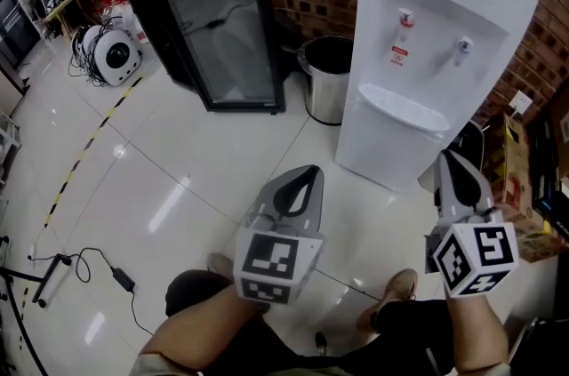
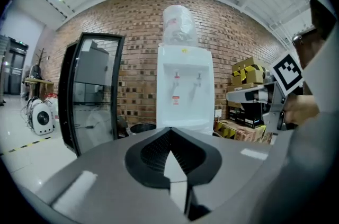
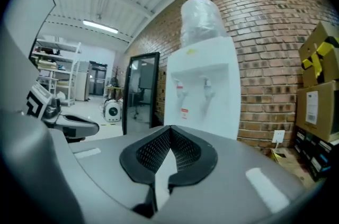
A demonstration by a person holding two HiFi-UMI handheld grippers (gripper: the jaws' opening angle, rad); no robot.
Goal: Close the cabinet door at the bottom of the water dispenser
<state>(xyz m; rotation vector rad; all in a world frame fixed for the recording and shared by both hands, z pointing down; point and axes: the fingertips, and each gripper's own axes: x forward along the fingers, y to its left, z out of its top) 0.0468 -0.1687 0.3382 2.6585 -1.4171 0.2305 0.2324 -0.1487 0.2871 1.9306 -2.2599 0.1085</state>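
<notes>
rt of bin [image 1: 327, 81]: water dispenser [image 1: 433, 90]

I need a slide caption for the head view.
Left tool and right tool, both shut, face a white water dispenser beside a steel bin.

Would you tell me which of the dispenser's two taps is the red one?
The left tap in the head view, above the red label; the right tap is bluish.

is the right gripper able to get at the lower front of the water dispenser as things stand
Probably yes: the right gripper is near the water dispenser, nothing stands between them on the floor, and its shut jaws hold nothing.
</notes>
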